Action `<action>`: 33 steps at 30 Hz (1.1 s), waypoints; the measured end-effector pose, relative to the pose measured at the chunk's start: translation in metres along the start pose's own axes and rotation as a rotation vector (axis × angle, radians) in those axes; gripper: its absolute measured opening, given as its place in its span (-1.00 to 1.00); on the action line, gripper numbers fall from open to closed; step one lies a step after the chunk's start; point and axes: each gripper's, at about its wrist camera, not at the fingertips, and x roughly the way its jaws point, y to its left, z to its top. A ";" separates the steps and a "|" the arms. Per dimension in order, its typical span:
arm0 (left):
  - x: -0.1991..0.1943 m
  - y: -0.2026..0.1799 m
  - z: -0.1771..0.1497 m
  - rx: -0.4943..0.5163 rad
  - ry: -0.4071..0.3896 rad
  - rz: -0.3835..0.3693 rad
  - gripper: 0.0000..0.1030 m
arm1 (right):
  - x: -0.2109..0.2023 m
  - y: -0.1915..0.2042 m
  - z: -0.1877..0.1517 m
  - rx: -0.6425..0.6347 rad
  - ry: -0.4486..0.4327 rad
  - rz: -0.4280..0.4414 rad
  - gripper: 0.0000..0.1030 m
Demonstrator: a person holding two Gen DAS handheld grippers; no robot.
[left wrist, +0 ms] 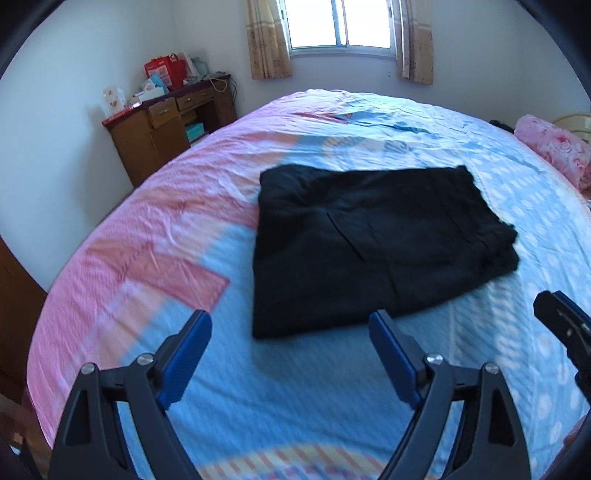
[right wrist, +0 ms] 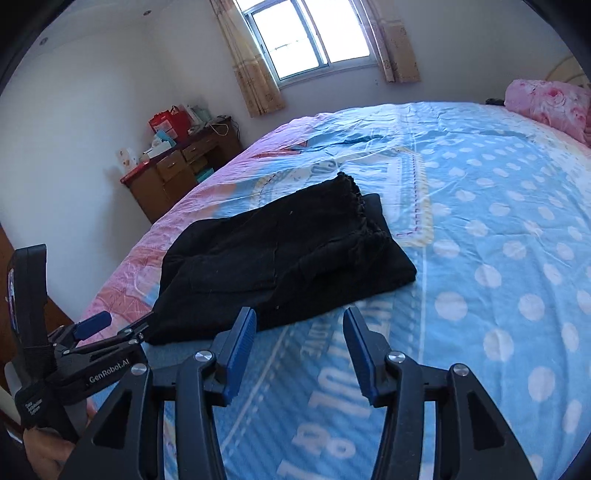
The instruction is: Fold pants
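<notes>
Black pants (left wrist: 369,243) lie folded into a rough rectangle on the bed, with the gathered waistband at the right end. They also show in the right wrist view (right wrist: 280,258). My left gripper (left wrist: 290,325) is open and empty, just in front of the pants' near edge. It also shows at the left of the right wrist view (right wrist: 110,328). My right gripper (right wrist: 299,321) is open and empty, close to the pants' near edge. Part of it shows at the right edge of the left wrist view (left wrist: 565,325).
The bed has a pink and blue sheet (left wrist: 147,236) with white dots (right wrist: 498,258). A pink floral quilt (right wrist: 550,103) lies at the head. A brown desk (left wrist: 166,129) with boxes stands by the wall, under a window (left wrist: 340,26).
</notes>
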 end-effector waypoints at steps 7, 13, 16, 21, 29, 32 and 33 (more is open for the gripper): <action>-0.025 -0.009 -0.026 -0.011 -0.016 -0.003 0.74 | -0.040 0.008 -0.024 -0.062 -0.071 -0.041 0.23; -0.046 -0.009 -0.035 -0.012 -0.039 -0.016 0.74 | -0.071 0.017 -0.032 -0.109 -0.122 -0.058 0.23; -0.060 -0.012 -0.035 0.009 -0.084 0.006 0.74 | -0.084 0.020 -0.032 -0.122 -0.156 -0.066 0.23; -0.075 -0.012 -0.032 0.013 -0.122 0.010 0.75 | -0.101 0.026 -0.029 -0.127 -0.200 -0.072 0.23; -0.096 -0.016 -0.025 0.017 -0.191 0.001 1.00 | -0.133 0.037 -0.022 -0.137 -0.271 -0.048 0.25; -0.101 -0.015 -0.022 0.017 -0.195 0.002 1.00 | -0.140 0.039 -0.019 -0.136 -0.282 -0.049 0.26; -0.101 -0.015 -0.021 0.016 -0.192 0.000 1.00 | -0.143 0.040 -0.018 -0.135 -0.288 -0.051 0.26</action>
